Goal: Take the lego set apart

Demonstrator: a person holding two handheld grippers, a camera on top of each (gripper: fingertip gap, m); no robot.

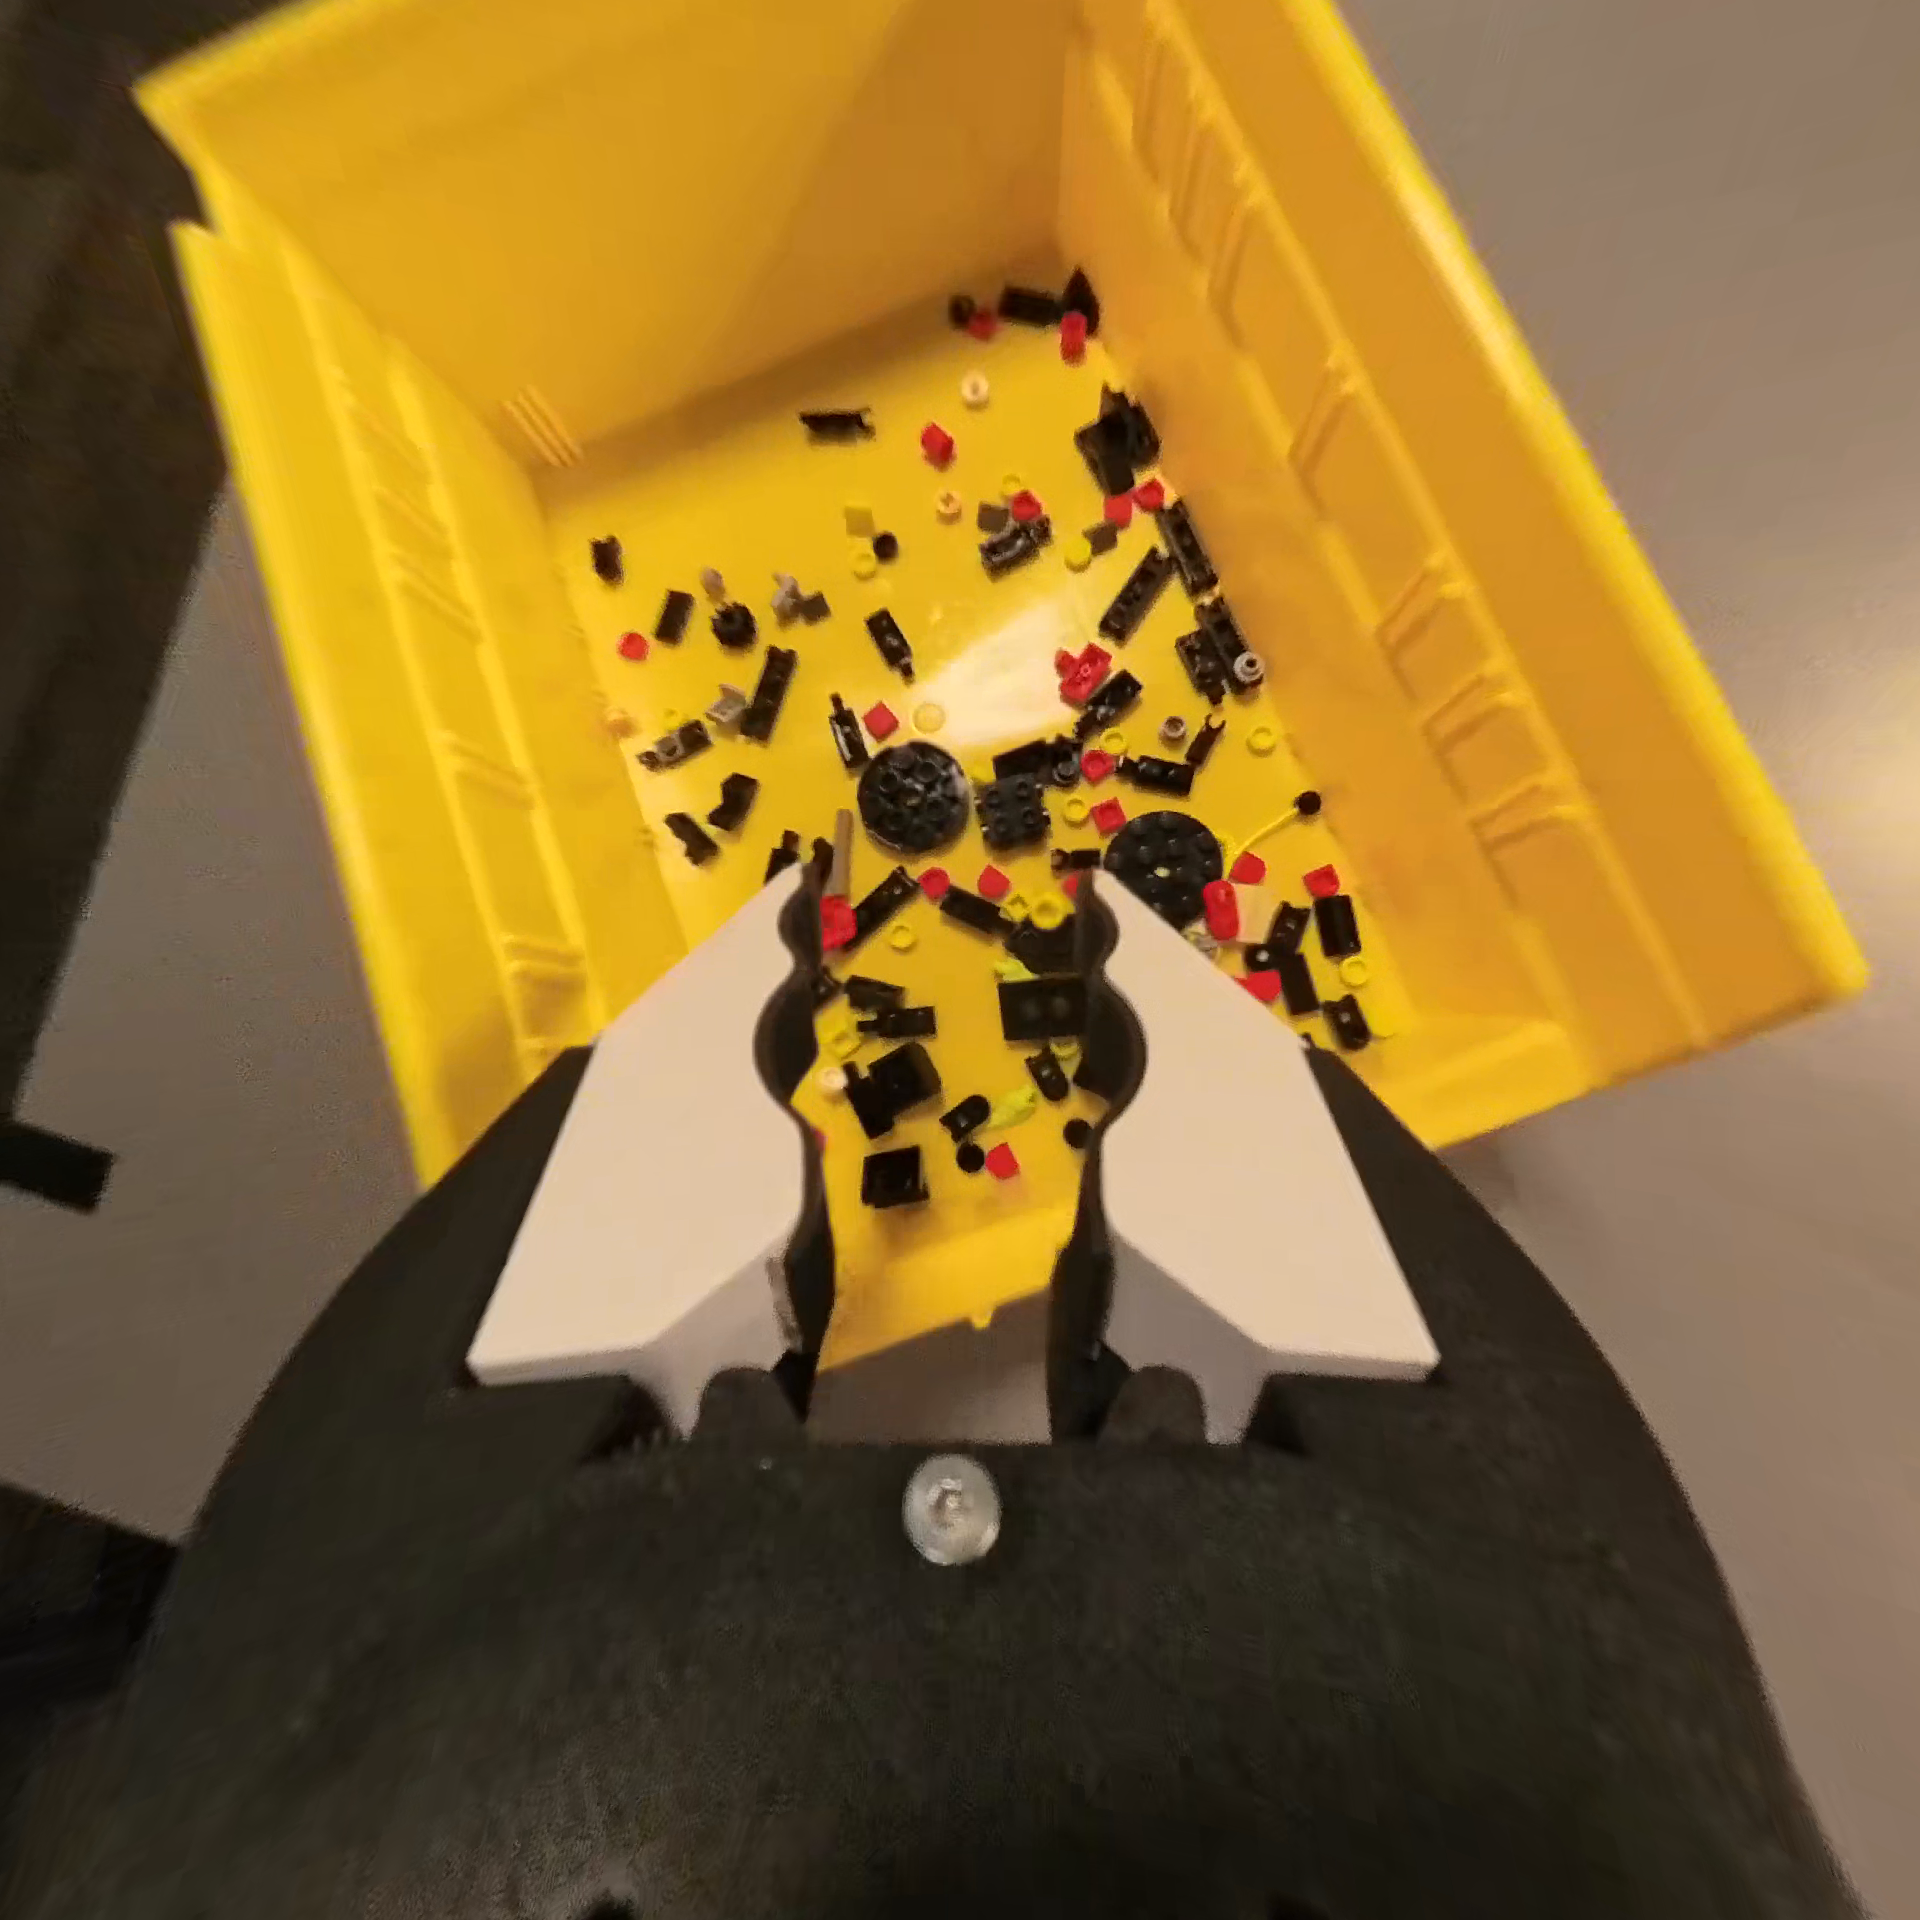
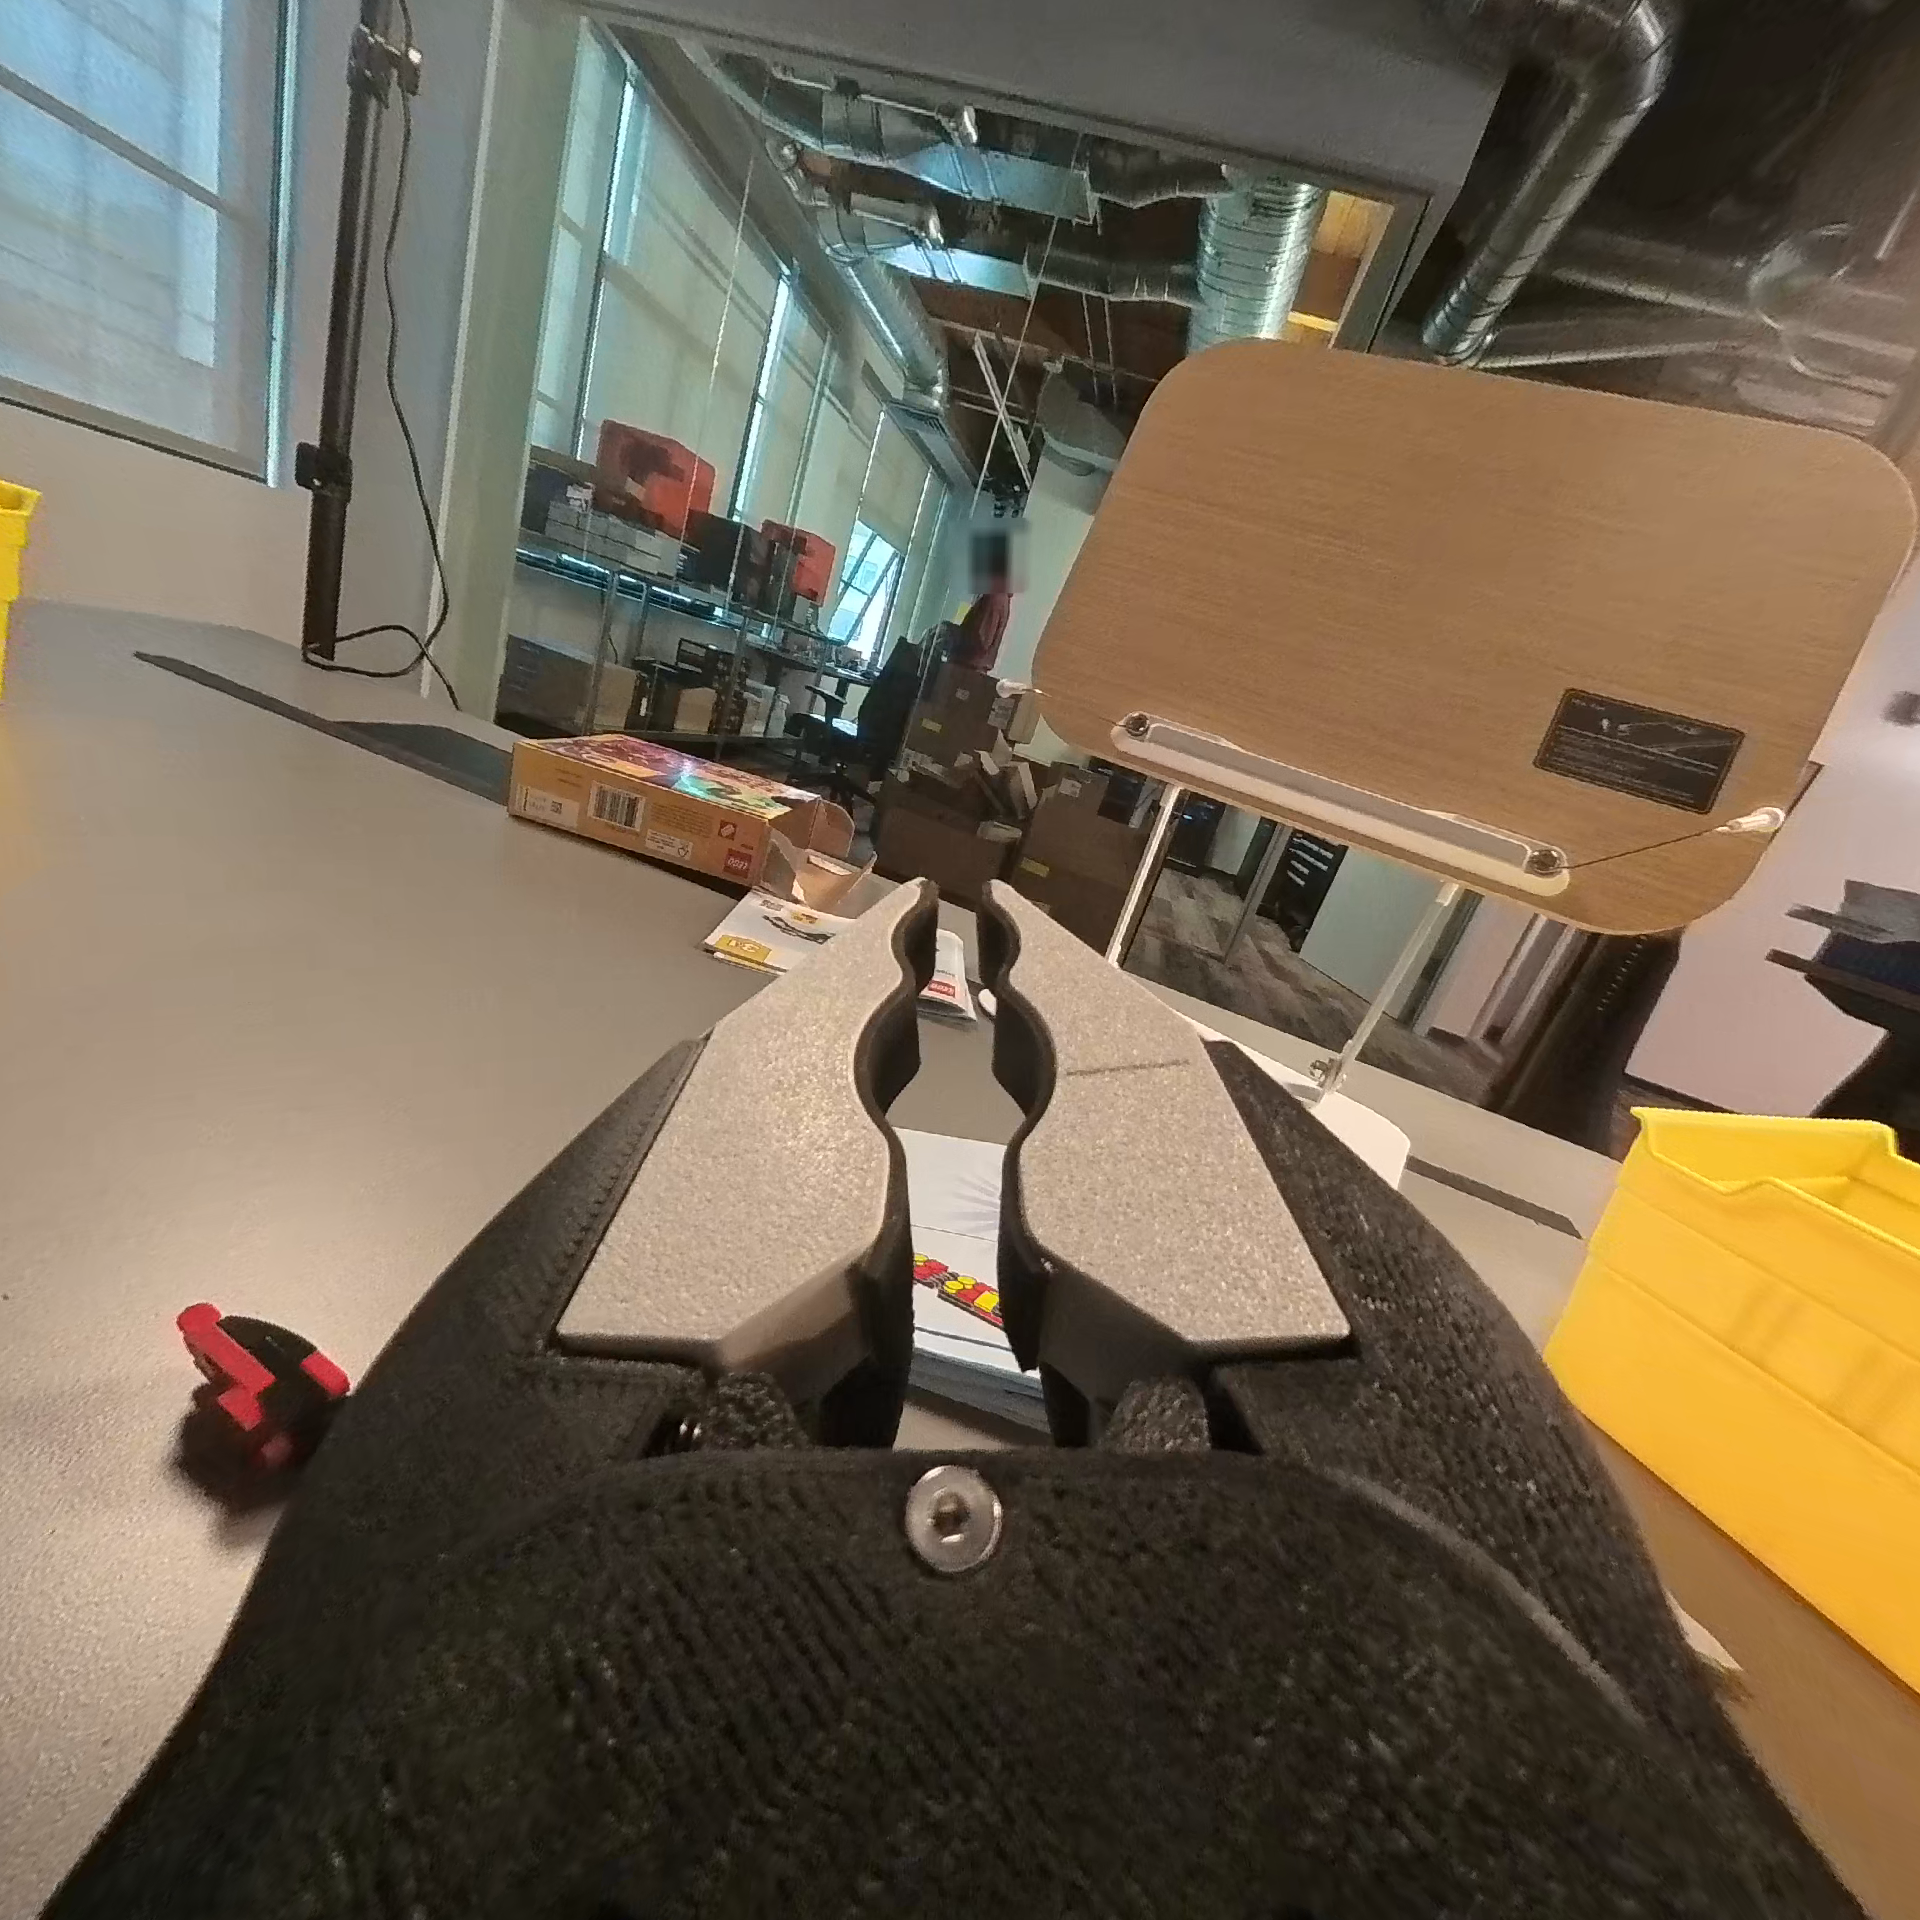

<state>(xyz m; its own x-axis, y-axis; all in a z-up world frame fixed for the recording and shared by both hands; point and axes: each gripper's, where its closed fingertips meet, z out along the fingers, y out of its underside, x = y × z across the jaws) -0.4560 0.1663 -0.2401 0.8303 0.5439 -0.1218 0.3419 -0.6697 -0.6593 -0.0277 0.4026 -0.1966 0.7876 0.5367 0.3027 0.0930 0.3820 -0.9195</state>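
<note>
Left gripper [image 1: 940, 883]: held above a yellow bin [image 1: 665, 260], fingers spread, nothing gripped between them. Bin floor: strewn with loose lego pieces [image 1: 1039, 727] in black, red and yellow, two round black plates [image 1: 916, 798] among them; pieces are crowded toward the right wall, while bare yellow floor is left along the far wall and in the left corner. Grey table [image 1: 1766, 520] is seen clear round the bin's right rim. Right gripper [image 2: 958, 896]: held low over the table, jaws parted by a narrow gap, nothing pinched. At its left, a small red-and-black lego assembly [image 2: 260, 1382] is set on open tabletop, well apart from the edges. Ahead, a cardboard box [image 2: 655, 805] and leaflets [image 2: 769, 930] are laid; beneath the fingers, a booklet [image 2: 956, 1247]. At right, a wooden stand [image 2: 1455, 623] and a second yellow bin [image 2: 1766, 1299] are placed close by.
</note>
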